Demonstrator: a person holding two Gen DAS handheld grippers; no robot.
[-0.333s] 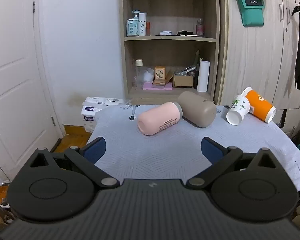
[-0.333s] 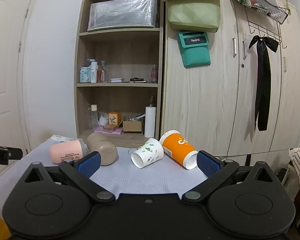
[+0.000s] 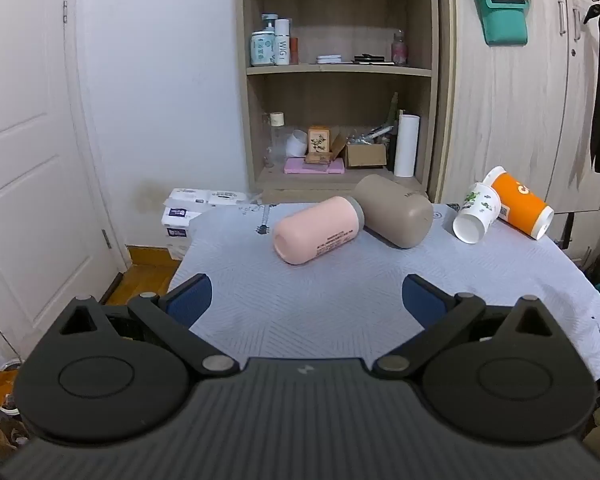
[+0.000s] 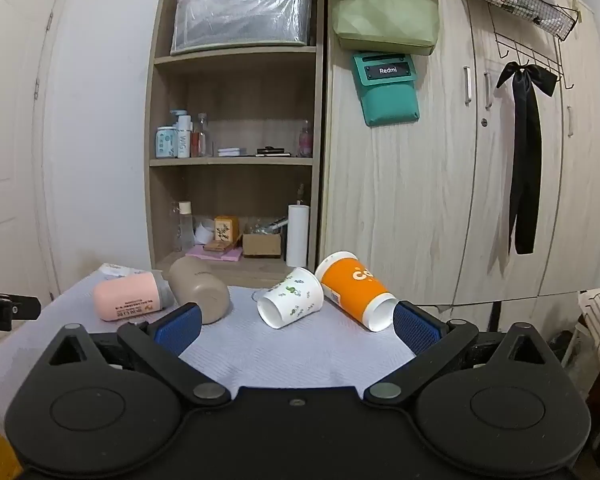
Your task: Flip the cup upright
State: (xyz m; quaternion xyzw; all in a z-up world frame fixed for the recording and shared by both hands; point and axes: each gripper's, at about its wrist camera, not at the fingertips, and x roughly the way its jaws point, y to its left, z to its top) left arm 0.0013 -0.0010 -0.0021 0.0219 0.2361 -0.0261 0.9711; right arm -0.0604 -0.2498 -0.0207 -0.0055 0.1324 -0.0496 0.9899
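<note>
Several cups lie on their sides on a table with a pale blue cloth. A pink cup touches a taupe cup. To the right lie a white cup with a green print and an orange cup. My left gripper is open and empty, well short of the pink cup. My right gripper is open and empty, just in front of the white cup and the orange cup. The pink cup and taupe cup lie to its left.
A wooden shelf unit with bottles and boxes stands behind the table. A wardrobe with a hanging black ribbon is at the right. A white door is at the left. The left gripper's edge shows at far left.
Both grippers have barely moved. The cups lie as before.
</note>
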